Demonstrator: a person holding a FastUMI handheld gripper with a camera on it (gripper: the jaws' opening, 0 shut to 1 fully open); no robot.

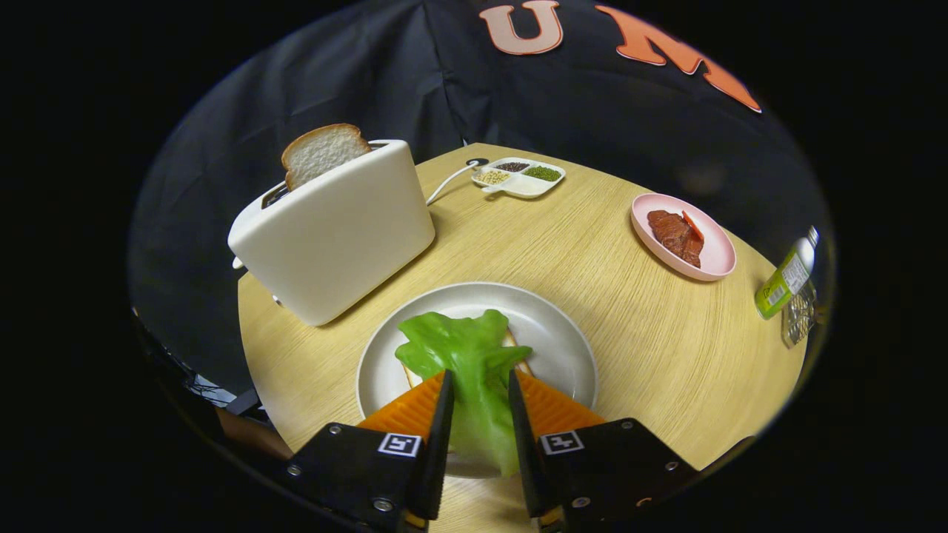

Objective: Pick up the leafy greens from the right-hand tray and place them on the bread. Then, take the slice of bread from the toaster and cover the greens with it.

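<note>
Greens (466, 355) sit clamped between the fingers (478, 385), low in the frame over the plate (563, 333); released off-centre, they could slide off the barely visible bread.

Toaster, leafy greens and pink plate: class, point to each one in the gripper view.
Toaster (337, 233): gripper view, middle of its white side wall.
Leafy greens (466, 352): gripper view, upper leaf just ahead of the gripper (478, 400) fingers, which press on the stalk.
Pink plate (718, 255): gripper view, bare rim beside the meat.

Greens (466, 355) on plate (563, 348), toaster (333, 229) behind-left.
</note>
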